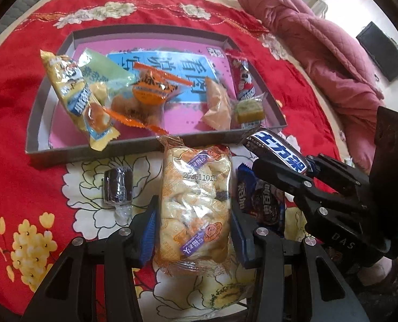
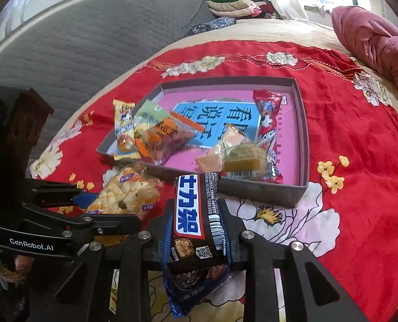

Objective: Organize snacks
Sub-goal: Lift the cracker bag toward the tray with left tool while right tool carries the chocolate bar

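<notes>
- You are mid-carry: both grippers are loaded and the shallow grey box (image 1: 134, 153) on the red floral bedspread (image 1: 16, 123) lies ahead at 12 o'clock.
- Your left gripper (image 1: 192, 230) is clamped on the clear puffed-snack packet (image 1: 196, 201), its blue pads pressing both sides; the packet's far end sits just short of the box's near wall.
- Your right gripper (image 2: 196, 230) is clamped on the dark chocolate bar (image 2: 192, 214), which stands up between the fingers; a blue cookie wrapper (image 2: 182, 295) hangs under it, and I cannot tell whether that is gripped too.
- Next, I judge, you carry each snack over the near wall, then let go in the bare pink middle of the box.
- The box already holds a yellow packet (image 1: 72, 88) overhanging the near wall at 10 o'clock, an orange-trimmed one (image 1: 145, 94), a red packet (image 1: 243, 77) and a small cake (image 1: 248, 111).
- A dark wrapped roll (image 1: 117, 187) lies outside the box at 9 o'clock, not yet sorted.
</notes>
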`<state>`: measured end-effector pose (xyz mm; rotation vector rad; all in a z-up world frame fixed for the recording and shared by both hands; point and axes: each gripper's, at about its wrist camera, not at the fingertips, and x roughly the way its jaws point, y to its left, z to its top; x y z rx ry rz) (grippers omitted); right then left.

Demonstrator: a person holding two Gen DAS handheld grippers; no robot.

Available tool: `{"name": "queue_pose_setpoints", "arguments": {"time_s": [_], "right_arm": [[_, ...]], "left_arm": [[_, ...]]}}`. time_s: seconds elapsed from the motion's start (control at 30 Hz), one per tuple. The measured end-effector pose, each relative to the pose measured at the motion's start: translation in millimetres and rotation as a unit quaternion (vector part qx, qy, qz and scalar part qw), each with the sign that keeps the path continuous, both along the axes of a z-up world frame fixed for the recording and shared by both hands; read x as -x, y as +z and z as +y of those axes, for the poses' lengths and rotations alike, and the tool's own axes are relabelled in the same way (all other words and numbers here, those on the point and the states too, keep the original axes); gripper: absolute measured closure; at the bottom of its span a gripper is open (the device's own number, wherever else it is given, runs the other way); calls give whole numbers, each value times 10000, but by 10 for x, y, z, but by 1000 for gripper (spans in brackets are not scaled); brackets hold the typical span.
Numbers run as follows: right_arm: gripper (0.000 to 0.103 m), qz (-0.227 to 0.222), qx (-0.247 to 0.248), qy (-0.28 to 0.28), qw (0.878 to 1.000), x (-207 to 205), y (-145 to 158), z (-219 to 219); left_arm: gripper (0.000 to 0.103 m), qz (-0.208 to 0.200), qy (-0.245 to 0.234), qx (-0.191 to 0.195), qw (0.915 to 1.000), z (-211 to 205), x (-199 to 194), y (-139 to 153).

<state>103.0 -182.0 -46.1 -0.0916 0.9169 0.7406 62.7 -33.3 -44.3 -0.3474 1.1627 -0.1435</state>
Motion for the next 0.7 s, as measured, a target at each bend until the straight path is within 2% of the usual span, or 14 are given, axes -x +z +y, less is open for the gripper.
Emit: {"name": "queue_pose_setpoints", "arguments": {"time_s": [0.7], "right_arm": [[74,-342,-390,-211,9984,-46,183,-81]], "left_arm": [[54,-332,153,-137,9992,67,-76,249]]}}
